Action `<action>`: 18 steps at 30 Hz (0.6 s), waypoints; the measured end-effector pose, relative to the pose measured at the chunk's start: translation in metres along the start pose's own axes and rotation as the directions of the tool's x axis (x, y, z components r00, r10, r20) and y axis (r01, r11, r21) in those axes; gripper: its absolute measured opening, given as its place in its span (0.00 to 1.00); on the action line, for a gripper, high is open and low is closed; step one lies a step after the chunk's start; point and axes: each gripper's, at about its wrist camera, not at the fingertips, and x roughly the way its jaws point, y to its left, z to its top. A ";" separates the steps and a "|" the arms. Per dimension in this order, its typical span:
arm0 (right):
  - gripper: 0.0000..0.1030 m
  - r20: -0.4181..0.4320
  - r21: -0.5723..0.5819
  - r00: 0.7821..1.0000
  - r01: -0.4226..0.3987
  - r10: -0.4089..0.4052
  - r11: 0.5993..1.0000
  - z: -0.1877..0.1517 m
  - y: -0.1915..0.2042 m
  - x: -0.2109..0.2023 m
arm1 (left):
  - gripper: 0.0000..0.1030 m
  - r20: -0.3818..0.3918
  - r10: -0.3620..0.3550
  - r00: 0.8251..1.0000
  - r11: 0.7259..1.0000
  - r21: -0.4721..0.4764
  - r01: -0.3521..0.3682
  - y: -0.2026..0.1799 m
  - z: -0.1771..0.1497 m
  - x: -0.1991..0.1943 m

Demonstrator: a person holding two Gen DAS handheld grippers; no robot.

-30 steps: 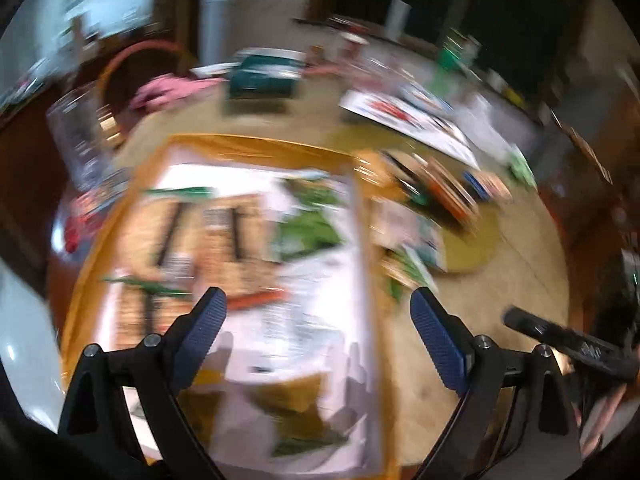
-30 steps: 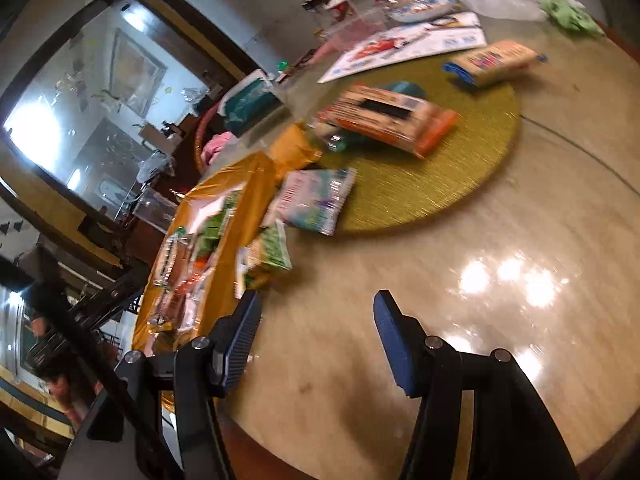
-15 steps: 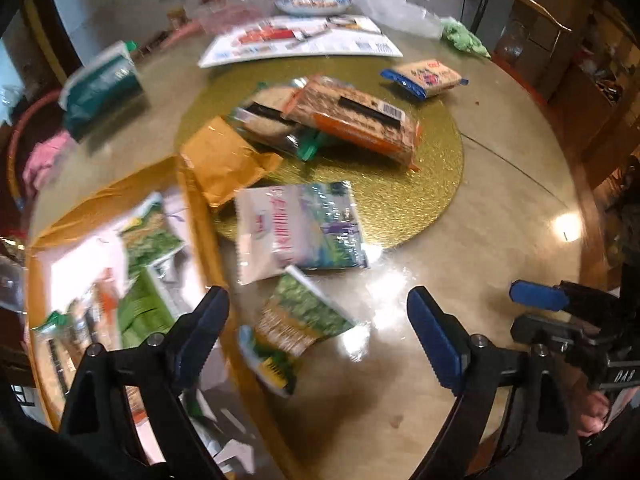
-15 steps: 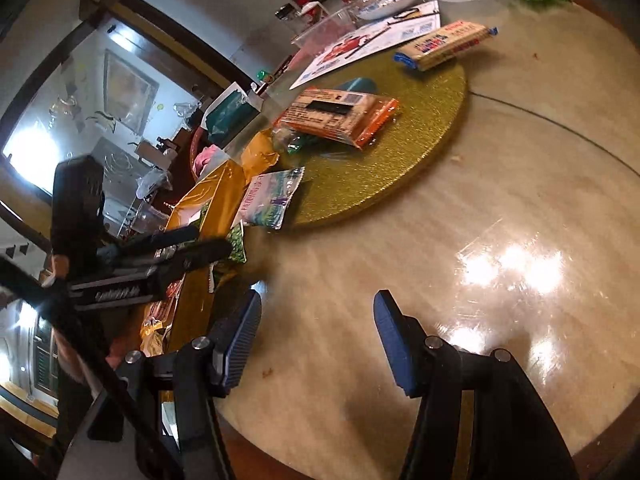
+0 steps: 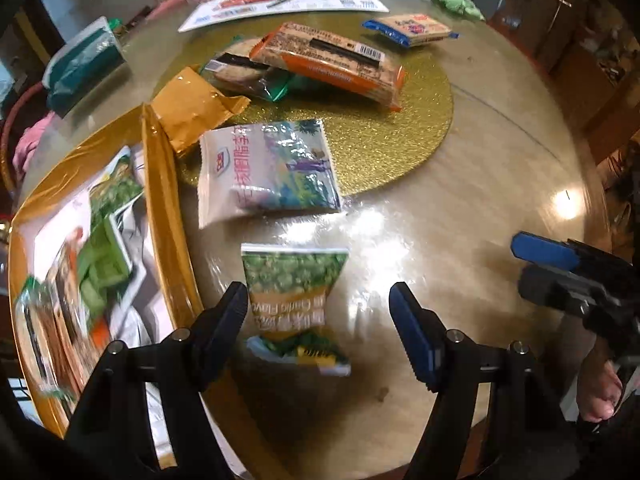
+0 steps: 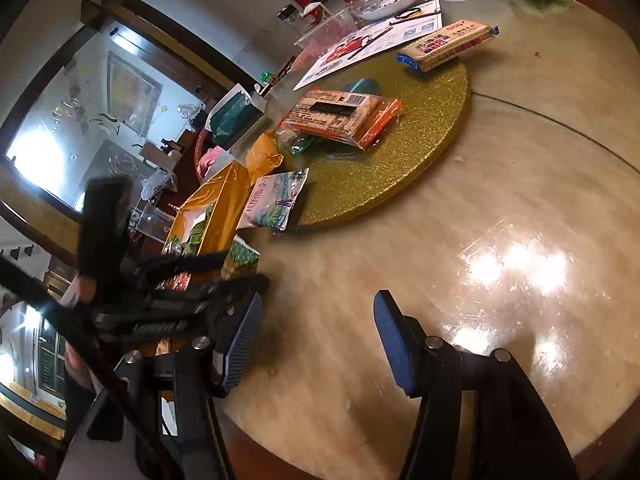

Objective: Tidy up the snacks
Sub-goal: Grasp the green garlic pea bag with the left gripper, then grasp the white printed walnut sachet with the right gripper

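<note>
Round marble-look worktop, glossy, with bright glare patches.

Far left: gold tray, holding several green and orange snack packets, blurred. Behind it, a teal tissue pack and a pink cloth.

Just right of the tray's rim: green pea packet, flat on the worktop, lying between the fingers of the left hand-held gripper. Jaws stood wide apart; the left finger was just beside the packet's edge, contact not determinable; the right finger was well clear.

Beyond it: white milk-powder pouch, overlapping the near edge of the gold glitter mat. A crumpled gold wrapper lay beside the tray's corner.

On the mat: orange cracker pack resting on a clear cookie pack with green ends. At the mat's far edge: blue-ended biscuit pack.

Far side: printed leaflet, green cloth, patterned bowl.

Right: right hand-held gripper, jaws wide and holding nothing, over bare worktop; nothing lay between it and the mat.
</note>
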 end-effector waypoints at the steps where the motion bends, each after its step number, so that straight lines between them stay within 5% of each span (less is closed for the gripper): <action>1: 0.57 0.000 0.002 1.000 0.001 -0.001 1.000 0.000 -0.001 0.000 | 0.58 0.017 0.021 1.000 1.000 -0.003 -0.021 -0.002 -0.004 -0.001; 10: 0.57 -0.002 -0.001 1.000 0.024 -0.024 1.000 -0.001 0.003 -0.001 | 0.34 0.051 0.062 0.997 0.988 -0.144 -0.054 0.006 -0.014 -0.001; 18: 0.57 -0.051 -0.032 0.998 0.033 -0.034 0.999 0.009 0.010 0.021 | 0.33 0.193 0.010 0.981 0.950 -0.308 0.051 0.001 -0.078 -0.039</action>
